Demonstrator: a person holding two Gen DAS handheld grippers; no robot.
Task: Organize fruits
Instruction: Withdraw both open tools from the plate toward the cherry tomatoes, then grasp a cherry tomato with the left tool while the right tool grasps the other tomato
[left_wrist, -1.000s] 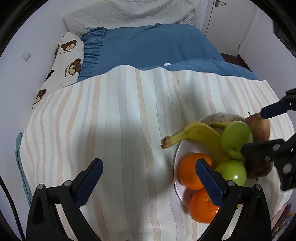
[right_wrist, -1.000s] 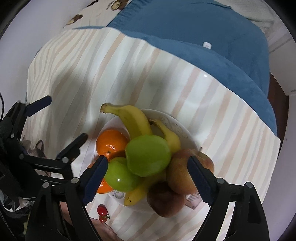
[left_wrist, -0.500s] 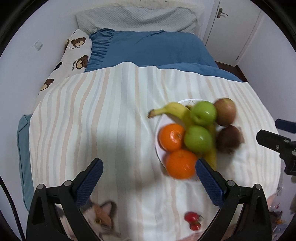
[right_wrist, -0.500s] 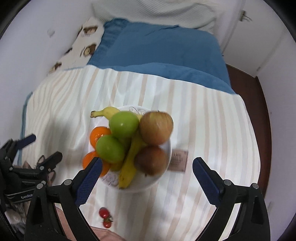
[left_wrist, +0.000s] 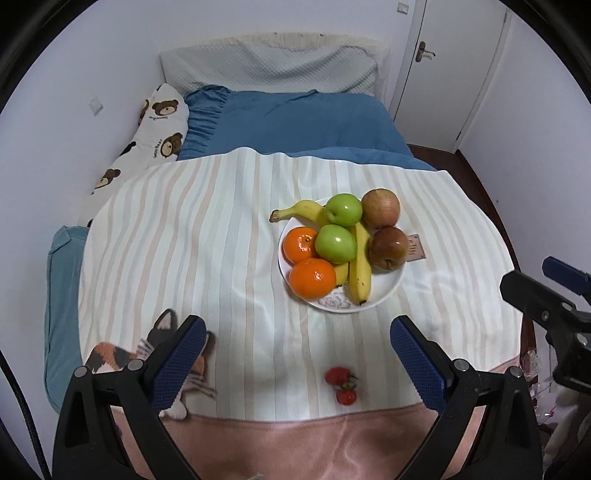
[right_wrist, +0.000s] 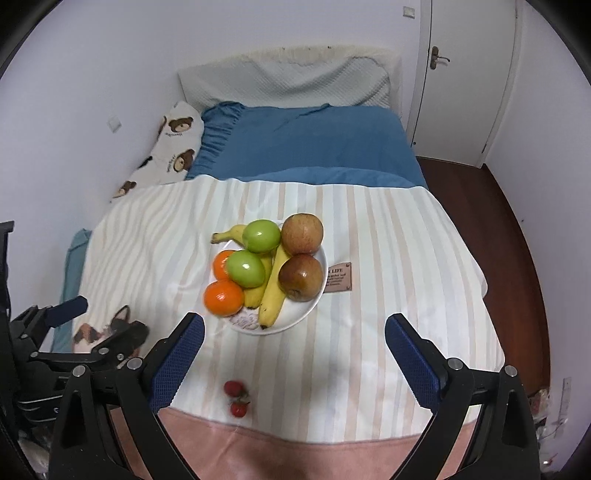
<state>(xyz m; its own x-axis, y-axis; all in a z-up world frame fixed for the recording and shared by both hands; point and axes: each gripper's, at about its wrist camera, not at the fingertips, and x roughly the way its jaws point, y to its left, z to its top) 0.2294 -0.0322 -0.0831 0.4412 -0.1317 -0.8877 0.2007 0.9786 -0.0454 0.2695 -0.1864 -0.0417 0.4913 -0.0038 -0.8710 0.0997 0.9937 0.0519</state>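
Left wrist view first: the left tool (left_wrist: 295, 354) has its two blue fingers spread wide, and nothing is between them. Just past it, near the front edge of the bed, lie two small red fruits (left_wrist: 341, 384) on the striped blanket (left_wrist: 184, 240). They look like little tomatoes or strawberries, but they are too small to tell. They sit alone, well apart from the plate.

Right wrist view shows the right tool (right_wrist: 293, 354) with its fingers spread wide too, holding nothing. The same small red fruits (right_wrist: 236, 397) lie close in front of it, a bit to the left.

Farther back, in the middle of the blanket, is the white plate (left_wrist: 384, 291). On it are two oranges (left_wrist: 312, 277) on the left, two green apples (left_wrist: 336, 242) in the middle, two red apples (left_wrist: 388, 247) on the right, and bananas (left_wrist: 360, 273). One banana points its long side from near to far. Another sticks its stem out over the far left rim.

I think the two red fruits are the only ones left to put away. They lie near both tools and between them, so either hand could reach down for them. The plate is straight ahead and farther away.

Far back are the blue quilt (left_wrist: 295, 122) and a bear pillow (left_wrist: 155, 136).
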